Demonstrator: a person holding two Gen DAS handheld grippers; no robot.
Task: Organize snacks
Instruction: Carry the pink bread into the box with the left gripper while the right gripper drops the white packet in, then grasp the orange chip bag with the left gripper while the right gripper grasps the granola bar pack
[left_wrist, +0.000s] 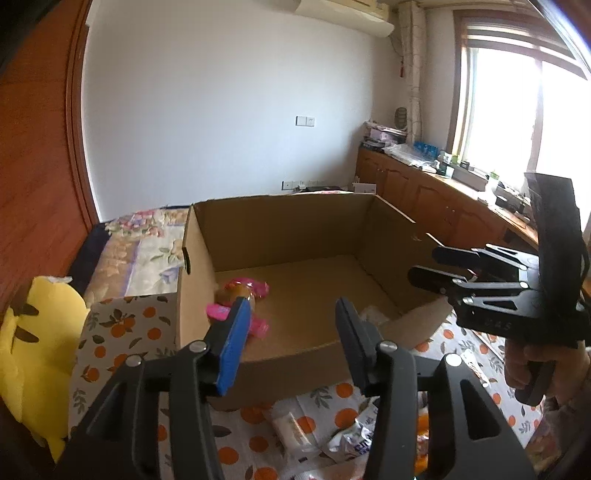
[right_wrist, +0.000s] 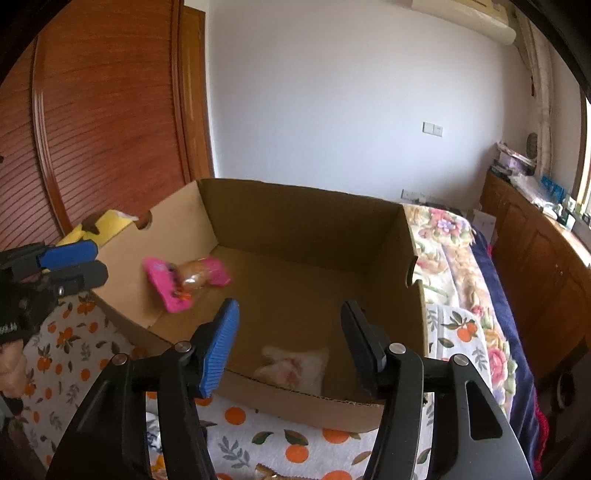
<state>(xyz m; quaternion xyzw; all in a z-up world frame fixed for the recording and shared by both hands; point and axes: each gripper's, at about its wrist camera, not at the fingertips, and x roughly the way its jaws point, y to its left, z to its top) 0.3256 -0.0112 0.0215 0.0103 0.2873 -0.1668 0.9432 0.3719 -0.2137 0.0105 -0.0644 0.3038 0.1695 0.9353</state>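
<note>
Now, with both the left tongs (left_wrist: 291, 325) and right tongs (right_wrist: 290, 332) released and empty above the cardboard box (right_wrist: 295, 218) holding the pink-wrapped snack (right_wrist: 184, 280), reach back low for loose packets (left_wrist: 295, 432) on the bed.

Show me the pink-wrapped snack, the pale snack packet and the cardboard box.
pink-wrapped snack (right_wrist: 186, 282), right wrist view, on its clear middle.
pale snack packet (right_wrist: 293, 369), right wrist view, on the packet's centre.
cardboard box (right_wrist: 295, 218), right wrist view, on the far inside wall.
</note>
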